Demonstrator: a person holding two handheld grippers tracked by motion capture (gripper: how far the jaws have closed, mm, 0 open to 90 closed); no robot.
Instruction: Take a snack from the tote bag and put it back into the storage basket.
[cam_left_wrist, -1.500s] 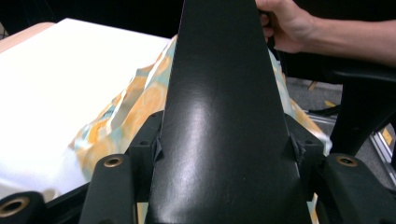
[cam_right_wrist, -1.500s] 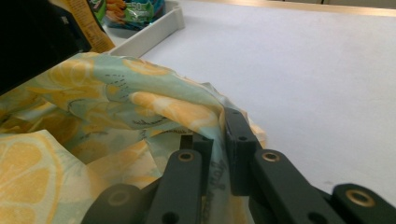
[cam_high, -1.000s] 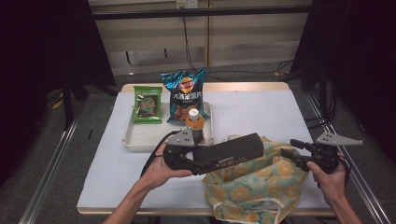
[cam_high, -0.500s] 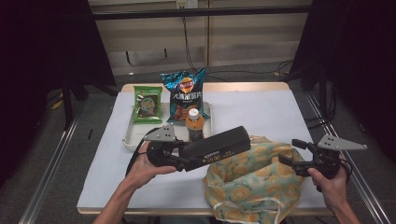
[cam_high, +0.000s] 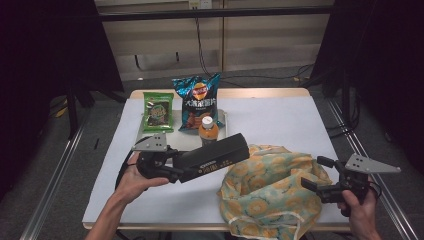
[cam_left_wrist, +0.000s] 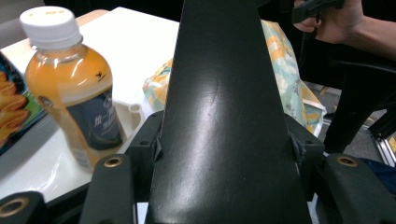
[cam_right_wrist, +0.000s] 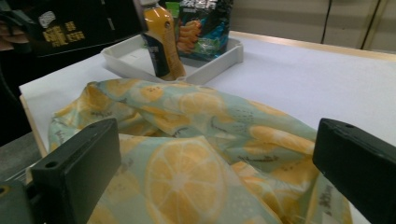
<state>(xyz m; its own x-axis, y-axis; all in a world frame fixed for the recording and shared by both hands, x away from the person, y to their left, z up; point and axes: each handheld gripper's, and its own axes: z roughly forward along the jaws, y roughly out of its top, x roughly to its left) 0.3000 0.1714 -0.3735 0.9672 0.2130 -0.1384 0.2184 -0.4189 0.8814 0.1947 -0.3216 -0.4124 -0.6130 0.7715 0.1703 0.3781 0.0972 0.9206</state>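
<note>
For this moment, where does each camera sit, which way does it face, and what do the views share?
High view: above the person's side, facing forward and down on the table; forearms and both grippers show.
Left gripper view: rides the left gripper, along the clamped black box.
Right gripper view: rides the right gripper, open over the lemon-print bag.
All three share the juice bottle.

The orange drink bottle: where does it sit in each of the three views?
High view: orange drink bottle stands centre, at the white tray's near right corner.
Left gripper view: bottle far left, beside the held black box.
Right gripper view: bottle top left, in the tray.
Shared landmark: lemon-print cloth.
</note>
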